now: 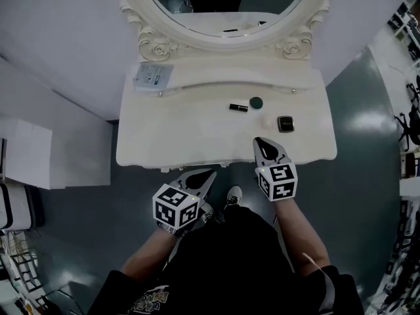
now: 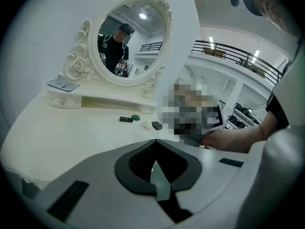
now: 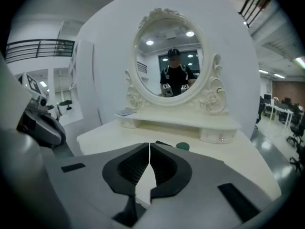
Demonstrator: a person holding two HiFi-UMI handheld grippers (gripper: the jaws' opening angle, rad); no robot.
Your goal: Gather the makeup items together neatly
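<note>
Four makeup items lie on the white dressing table (image 1: 177, 136), right of centre: a black lipstick tube (image 1: 238, 107), a round dark green compact (image 1: 256, 102), a small pale item (image 1: 267, 120) and a black square compact (image 1: 285, 123). My right gripper (image 1: 258, 140) is shut and empty, its tip over the tabletop just in front of them. My left gripper (image 1: 211, 173) is also shut and empty, just off the table's front edge. The left gripper view shows the lipstick tube (image 2: 126, 119), green compact (image 2: 136, 117) and black compact (image 2: 157, 125) far ahead. The right gripper (image 3: 150, 144) points toward the green compact (image 3: 182, 146).
An oval mirror (image 1: 226, 5) in a carved frame stands on a raised shelf at the table's back. A grey card (image 1: 152, 76) lies on the shelf's left end. White cabinets (image 1: 26, 156) stand to the left. The person's shoe (image 1: 233, 195) is below the table's front edge.
</note>
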